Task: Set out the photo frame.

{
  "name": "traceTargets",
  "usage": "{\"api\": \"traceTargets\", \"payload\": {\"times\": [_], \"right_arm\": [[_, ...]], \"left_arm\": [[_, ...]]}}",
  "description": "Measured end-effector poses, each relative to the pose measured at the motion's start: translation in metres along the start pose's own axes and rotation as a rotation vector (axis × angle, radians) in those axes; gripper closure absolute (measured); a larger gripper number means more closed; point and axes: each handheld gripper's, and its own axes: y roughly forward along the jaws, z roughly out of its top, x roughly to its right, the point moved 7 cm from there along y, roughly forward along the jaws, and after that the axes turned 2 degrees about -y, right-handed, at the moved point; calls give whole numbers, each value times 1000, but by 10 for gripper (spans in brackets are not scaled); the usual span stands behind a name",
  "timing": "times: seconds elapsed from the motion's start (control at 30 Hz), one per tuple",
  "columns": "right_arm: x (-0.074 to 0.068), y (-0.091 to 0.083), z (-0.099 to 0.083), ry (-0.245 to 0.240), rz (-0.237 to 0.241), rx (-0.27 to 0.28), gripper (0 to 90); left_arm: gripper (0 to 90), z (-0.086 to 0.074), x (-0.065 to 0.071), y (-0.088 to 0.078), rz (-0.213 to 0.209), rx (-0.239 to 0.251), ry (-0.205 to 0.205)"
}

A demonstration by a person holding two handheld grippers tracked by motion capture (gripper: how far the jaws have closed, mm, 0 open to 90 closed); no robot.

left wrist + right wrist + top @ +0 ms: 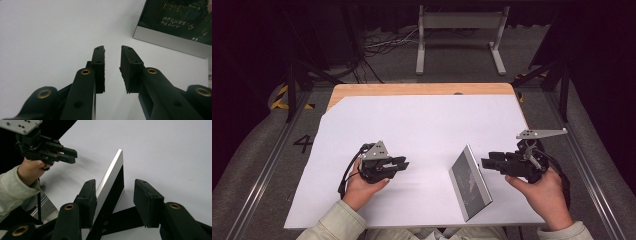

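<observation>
The white table (412, 125) carries a framed picture (469, 182) standing near right. The right gripper (484, 163) is apart around its edge; the left gripper (404, 164), narrowly parted, holds nothing.

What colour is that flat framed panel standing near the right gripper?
The panel has a silver frame around a dark, greenish-black face with faint pale marks; clearest in the left gripper view.

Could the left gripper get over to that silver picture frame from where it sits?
Probably yes: between the left gripper and the picture frame lies only bare white sheet, and its jaws stand apart with nothing between them.
</observation>
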Motion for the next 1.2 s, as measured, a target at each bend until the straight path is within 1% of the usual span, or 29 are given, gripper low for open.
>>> {"api": "traceTargets", "payload": {"times": [0.03,0.2,0.23,0.3,0.37,0.4,0.63,0.67,0.77,0.9,1.07,1.2], "right_arm": [[-3,2,1,2,1,-19,515],[-11,6,1,9,-1,-71,500],[-11,6,1,9,-1,-71,500],[-15,7,3,13,-5,-96,492],[-16,7,4,9,-7,-101,489],[-18,8,4,11,-10,-114,487],[-20,10,6,30,-35,-183,483],[-20,10,7,33,-40,-193,481],[-21,10,9,43,-53,-225,480],[-22,13,9,42,-66,-261,482],[-23,19,7,29,-84,-312,520],[-24,24,7,24,-86,-335,524]], "left_arm": [[740,0,0,0,1,-3,0],[739,0,1,1,0,-7,4],[738,0,1,1,0,-7,4],[738,-1,0,1,1,-10,6],[737,-1,0,1,1,-11,5],[736,-1,0,1,2,-11,4],[735,-1,0,1,7,-14,5],[734,-2,0,1,11,-17,0],[734,-2,-1,0,20,-19,2],[734,-4,-3,-3,33,-21,-3],[734,-7,-4,-7,46,-22,-11],[734,-10,-4,-9,54,-24,-12]]}}
